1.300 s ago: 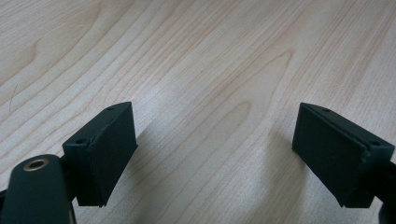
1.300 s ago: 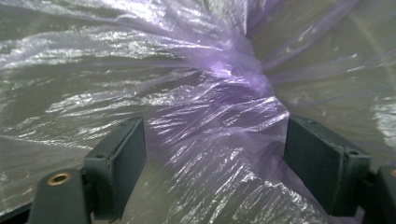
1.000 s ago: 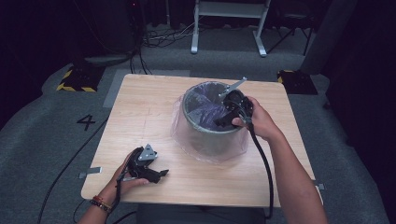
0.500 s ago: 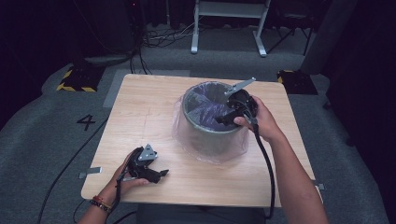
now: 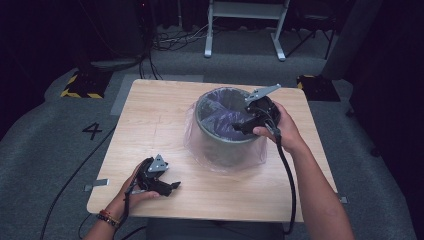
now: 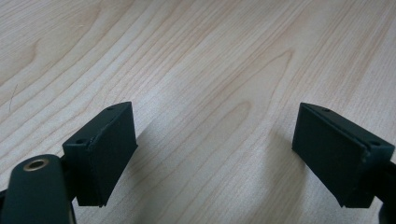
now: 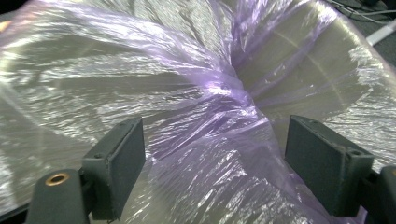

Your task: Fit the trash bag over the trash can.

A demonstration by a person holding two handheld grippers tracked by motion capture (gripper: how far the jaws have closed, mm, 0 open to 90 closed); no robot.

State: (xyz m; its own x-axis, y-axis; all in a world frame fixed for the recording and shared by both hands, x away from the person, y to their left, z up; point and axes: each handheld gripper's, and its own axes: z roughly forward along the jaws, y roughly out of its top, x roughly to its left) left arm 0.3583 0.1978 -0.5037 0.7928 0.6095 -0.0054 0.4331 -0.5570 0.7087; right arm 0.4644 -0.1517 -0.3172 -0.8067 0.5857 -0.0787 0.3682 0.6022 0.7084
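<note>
right gripper edged back (fingers wide, empty) | bin: purple bag | left gripper wide, empty

A bin stands on the tabletop, right of its middle, with a plastic bag lining its inside and draped over its rim down to the tabletop around its base. The right gripper sits at the bin's right rim, reaching inside over the bag. The left gripper rests on the tabletop well apart from the bin, to its left and nearer the person.
</note>
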